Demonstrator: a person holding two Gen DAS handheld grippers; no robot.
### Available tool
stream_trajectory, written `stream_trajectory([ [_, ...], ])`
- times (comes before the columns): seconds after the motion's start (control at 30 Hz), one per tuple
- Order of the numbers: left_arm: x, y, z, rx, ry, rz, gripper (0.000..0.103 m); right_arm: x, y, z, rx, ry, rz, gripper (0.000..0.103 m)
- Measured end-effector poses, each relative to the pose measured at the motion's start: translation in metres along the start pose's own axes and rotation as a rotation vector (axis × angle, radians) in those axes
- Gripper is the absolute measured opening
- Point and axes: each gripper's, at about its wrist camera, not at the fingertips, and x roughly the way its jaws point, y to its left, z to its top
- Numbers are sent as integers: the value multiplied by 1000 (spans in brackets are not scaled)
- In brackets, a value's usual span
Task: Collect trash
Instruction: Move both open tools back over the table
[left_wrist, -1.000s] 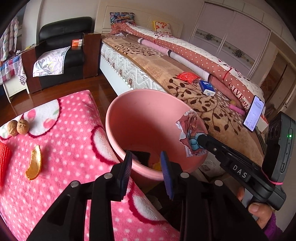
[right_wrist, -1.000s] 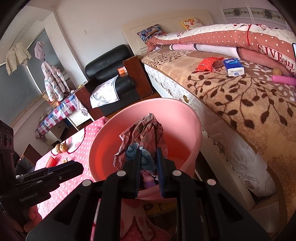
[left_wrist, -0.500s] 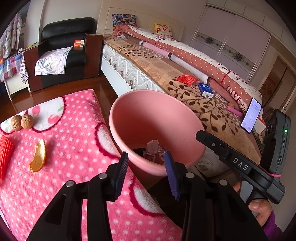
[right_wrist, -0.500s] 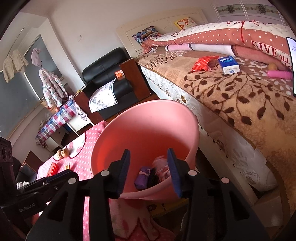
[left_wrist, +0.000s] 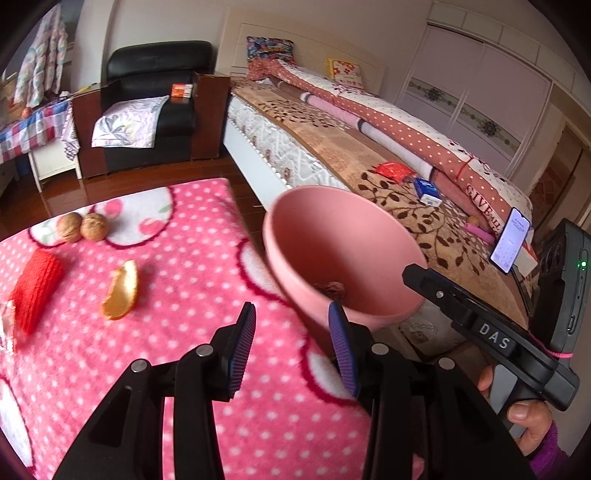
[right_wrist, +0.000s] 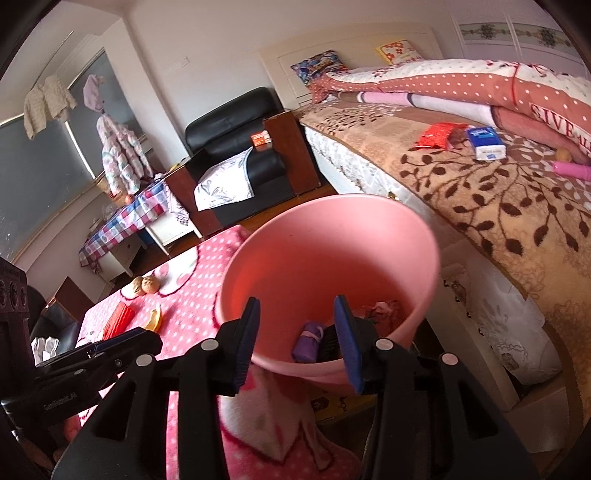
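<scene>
The right gripper (right_wrist: 297, 339) is spread wide and holds nothing. It hangs over the near rim of the pink bucket (right_wrist: 369, 221). The left gripper (left_wrist: 291, 347) is spread wide too, with nothing between its blue pads (left_wrist: 242, 343). It hangs over the edge of the counter, which has a fuzzy pink blanket (left_wrist: 184, 295) with white dots on it.

The pink bucket stands just beside the counter, between the counter and the bed (right_wrist: 498, 206). Some trash lies at the bottom of the bucket. There is a crumpled wrapper (right_wrist: 384, 312) on the right side. A small purple bundle (right_wrist: 308, 341) lies near the front, with something dark beside it. From the left camera only a bit of the crumpled wrapper (left_wrist: 332, 288) shows deep in the bucket (left_wrist: 332, 229).

More things lie on the blanket. An orange peel (left_wrist: 122, 291) curls up near the middle. A red knitted thing (left_wrist: 35, 291) lies to the left of the peel. Two walnuts (left_wrist: 83, 227) sit side by side, touching, farther back.

On the bed there is a red packet (right_wrist: 437, 134) and a blue and white tissue pack (right_wrist: 485, 144). A phone (left_wrist: 511, 245) leans upright with its screen lit. A black armchair (right_wrist: 236, 147) stands by the wall, well apart from the bucket.
</scene>
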Motion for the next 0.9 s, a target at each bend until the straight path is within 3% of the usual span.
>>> stream_trajectory([
  [0.33, -34, 39, -19, -29, -43, 110, 40, 17, 46, -10, -74, 64, 70, 42],
  [0.9, -92, 137, -59, -201, -84, 281, 40, 60, 140, -26, -214, 187, 176, 42],
])
